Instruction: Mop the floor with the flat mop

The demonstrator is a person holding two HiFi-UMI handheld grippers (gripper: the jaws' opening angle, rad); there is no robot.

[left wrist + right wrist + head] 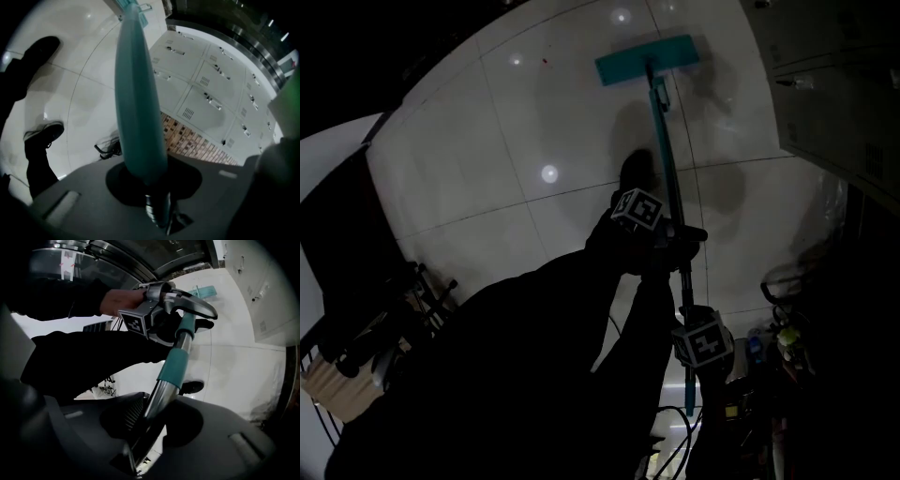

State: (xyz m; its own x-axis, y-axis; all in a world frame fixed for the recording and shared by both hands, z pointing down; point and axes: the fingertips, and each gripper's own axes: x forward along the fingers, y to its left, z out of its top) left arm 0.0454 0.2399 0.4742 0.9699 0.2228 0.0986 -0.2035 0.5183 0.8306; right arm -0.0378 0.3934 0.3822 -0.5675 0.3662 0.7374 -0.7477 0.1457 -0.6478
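Mopping is judged to be under way rather than finished: the teal head of the flat mop (648,59) is laid flat on the pale tiled floor (534,122), well ahead of the person and near the foot of the grey lockers (830,84). From it the mop handle (666,159) is angled back toward the body. How much of the floor has been covered cannot be read from these dim pictures (no wet track or streak is to be made out on the glossy tiles). A small dark speck (546,62) is seen just left of the head, so that patch is taken to be not yet passed over, and most of the visible tiles are presumed left to do. The handle is held in both tools. The left gripper (157,211) is clamped on it farther down, toward the mop head; in the left gripper view its jaws are seen drawn in tight against the shaft where the teal sleeve ends. The right gripper (136,446) is clenched on the bare metal section nearer the top end, the shaft being pinched between its ribbed pads with no gap visible. A dark shoe (44,133) is planted on the tiles beside the handle.
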